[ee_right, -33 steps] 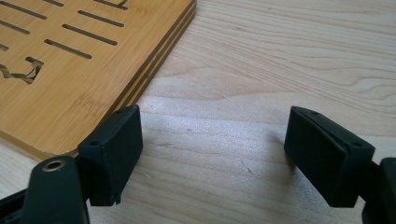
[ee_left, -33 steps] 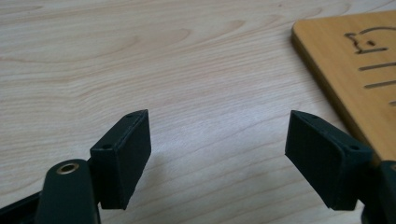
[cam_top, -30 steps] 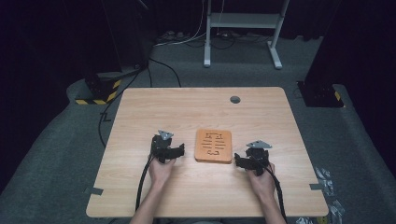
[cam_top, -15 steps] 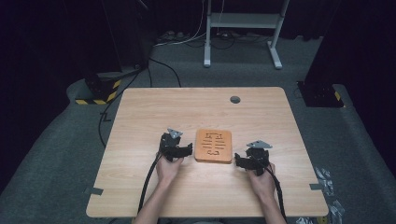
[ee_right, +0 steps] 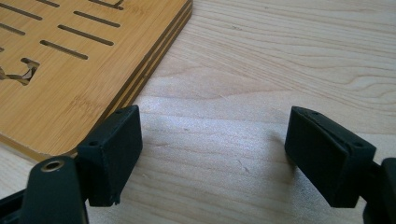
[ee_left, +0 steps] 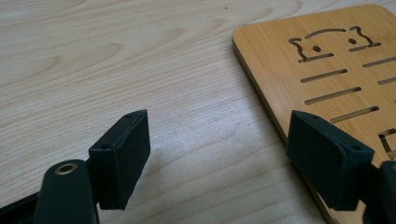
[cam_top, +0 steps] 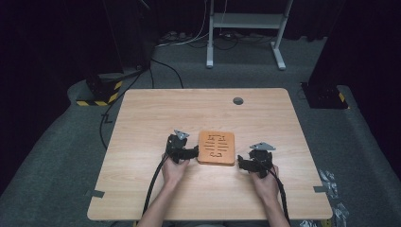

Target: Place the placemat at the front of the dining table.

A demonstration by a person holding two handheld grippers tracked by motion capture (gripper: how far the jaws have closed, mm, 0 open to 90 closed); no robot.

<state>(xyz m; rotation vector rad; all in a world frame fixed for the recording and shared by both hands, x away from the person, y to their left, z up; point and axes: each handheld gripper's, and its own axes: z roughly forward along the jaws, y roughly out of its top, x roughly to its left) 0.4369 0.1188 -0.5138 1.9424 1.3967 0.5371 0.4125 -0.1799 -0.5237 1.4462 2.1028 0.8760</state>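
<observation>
left claw (cam_top: 193,152): moved right, reaching board (cam_top: 216,148) edge | right claw (cam_top: 242,163): unchanged

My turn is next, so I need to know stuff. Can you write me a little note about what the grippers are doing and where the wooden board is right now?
Left gripper: open, holding nothing, low at the left edge of the board.
Right gripper: open, holding nothing, by the board's near right corner.
Wooden board: lies flat on the table, between the two grippers; slots are cut through it.
Done: both grippers are in place beside the board.
Left: neither has closed on it, so gripping and moving probably come next.
</observation>
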